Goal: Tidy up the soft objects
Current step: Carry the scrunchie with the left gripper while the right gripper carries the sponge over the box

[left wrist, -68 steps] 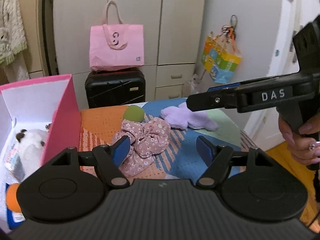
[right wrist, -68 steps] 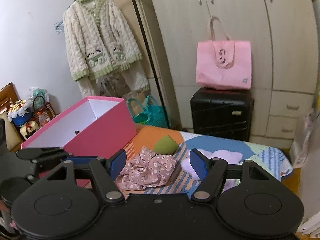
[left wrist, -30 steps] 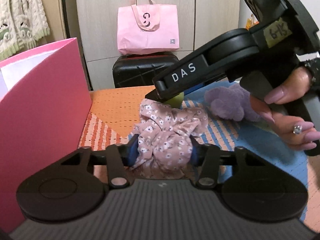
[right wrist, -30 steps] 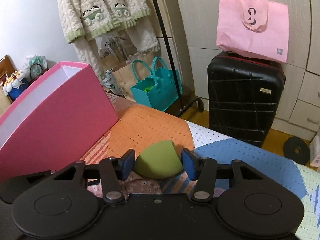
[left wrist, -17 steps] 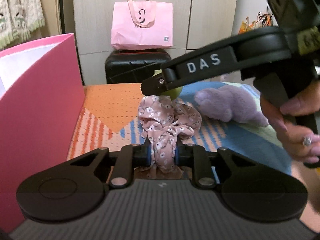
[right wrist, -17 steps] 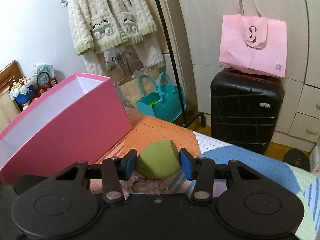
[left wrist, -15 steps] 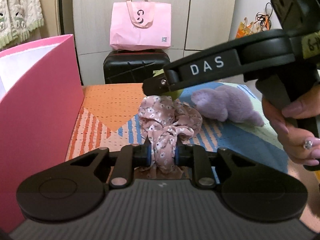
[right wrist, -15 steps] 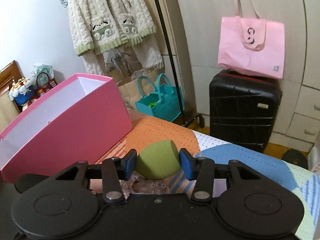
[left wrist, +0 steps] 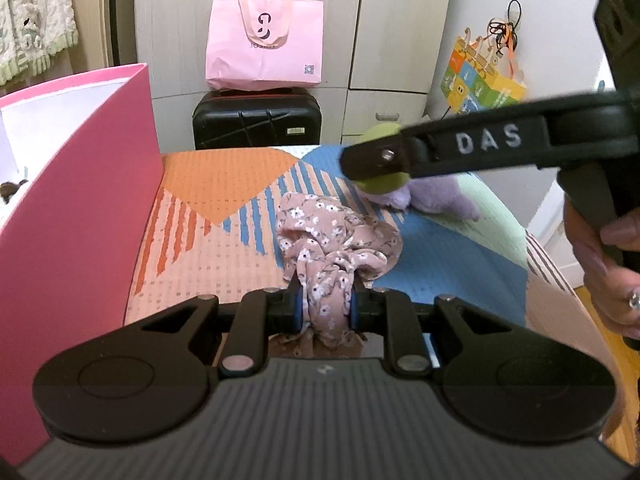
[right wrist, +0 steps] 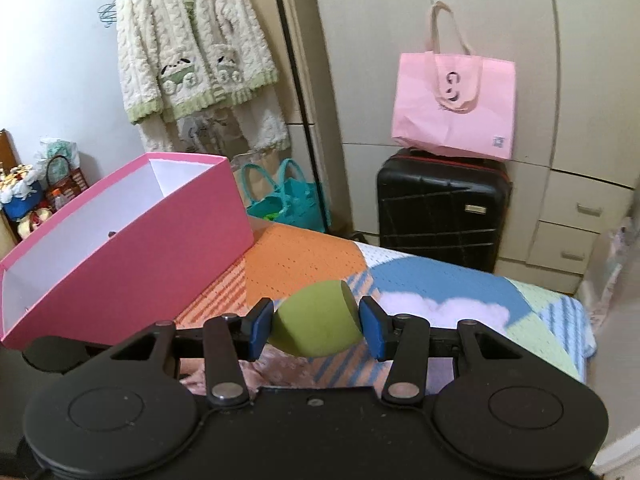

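My left gripper (left wrist: pixel 322 304) is shut on a pink floral scrunchie (left wrist: pixel 334 248), which hangs off the patterned blanket (left wrist: pixel 224 208). My right gripper (right wrist: pixel 316 328) is shut on a green teardrop sponge (right wrist: pixel 316 326) and holds it above the blanket; in the left wrist view the sponge (left wrist: pixel 380 182) shows behind the right gripper's finger at upper right. A purple plush toy (left wrist: pixel 436 198) lies on the blanket behind it. The open pink box (right wrist: pixel 132 240) stands to the left, with a white plush (left wrist: pixel 8 196) partly visible inside.
A black suitcase (right wrist: pixel 442 208) with a pink tote bag (right wrist: pixel 454 108) on top stands against the wardrobe beyond the bed. A teal bag (right wrist: pixel 288 200) sits on the floor. The blanket's right edge (left wrist: pixel 560 276) drops off to the floor.
The right gripper has lifted the green sponge up and to the right, off the blanket. The left gripper stays shut on the scrunchie and has raised it slightly.
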A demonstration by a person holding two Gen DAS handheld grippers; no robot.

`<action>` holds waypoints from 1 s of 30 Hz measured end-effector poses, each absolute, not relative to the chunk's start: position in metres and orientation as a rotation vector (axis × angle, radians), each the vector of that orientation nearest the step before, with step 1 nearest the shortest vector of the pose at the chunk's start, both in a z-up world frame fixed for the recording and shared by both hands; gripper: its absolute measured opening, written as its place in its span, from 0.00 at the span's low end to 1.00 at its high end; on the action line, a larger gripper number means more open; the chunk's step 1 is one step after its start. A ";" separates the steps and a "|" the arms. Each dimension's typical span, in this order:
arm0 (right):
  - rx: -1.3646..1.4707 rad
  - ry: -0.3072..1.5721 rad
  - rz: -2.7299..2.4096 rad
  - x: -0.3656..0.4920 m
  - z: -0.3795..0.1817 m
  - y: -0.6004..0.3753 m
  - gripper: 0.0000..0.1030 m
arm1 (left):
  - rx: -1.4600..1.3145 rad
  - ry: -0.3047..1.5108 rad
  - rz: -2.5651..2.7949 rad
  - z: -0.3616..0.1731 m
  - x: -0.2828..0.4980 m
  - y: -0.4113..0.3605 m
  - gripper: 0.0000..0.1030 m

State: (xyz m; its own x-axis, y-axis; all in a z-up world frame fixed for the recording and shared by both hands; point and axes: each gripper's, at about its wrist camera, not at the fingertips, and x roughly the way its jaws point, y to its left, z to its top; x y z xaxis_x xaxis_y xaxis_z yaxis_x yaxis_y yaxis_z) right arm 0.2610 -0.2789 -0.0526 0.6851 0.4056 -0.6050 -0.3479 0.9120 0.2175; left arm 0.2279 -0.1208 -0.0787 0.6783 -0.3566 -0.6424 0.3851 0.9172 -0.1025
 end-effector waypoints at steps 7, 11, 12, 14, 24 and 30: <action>0.105 0.703 0.384 0.225 -0.055 -0.285 0.51 | 0.025 0.735 -0.443 -0.072 0.207 -0.112 0.19; 0.128 0.696 0.368 0.205 -0.054 -0.288 0.51 | 0.015 0.714 -0.490 -0.065 0.193 -0.106 0.19; 0.137 0.694 0.365 0.200 -0.053 -0.288 0.51 | 0.012 0.709 -0.499 -0.063 0.190 -0.104 0.19; 0.155 0.689 0.363 0.190 -0.053 -0.291 0.51 | 0.021 0.698 -0.511 -0.059 0.181 -0.103 0.19; 0.164 0.685 0.342 0.144 -0.046 -0.284 0.51 | 0.053 0.665 -0.548 -0.041 0.145 -0.088 0.19; 0.167 0.688 0.363 0.117 -0.041 -0.274 0.51 | 0.031 0.678 -0.571 -0.036 0.126 -0.068 0.19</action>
State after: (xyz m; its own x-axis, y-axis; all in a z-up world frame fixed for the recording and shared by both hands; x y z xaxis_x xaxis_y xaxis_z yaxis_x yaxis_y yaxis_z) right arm 0.1166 -0.2737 -0.0408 0.7132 0.3805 -0.5888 -0.2714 0.9242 0.2686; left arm 0.1263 -0.0683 -0.0356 0.6318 -0.4896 -0.6010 0.5090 0.8468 -0.1547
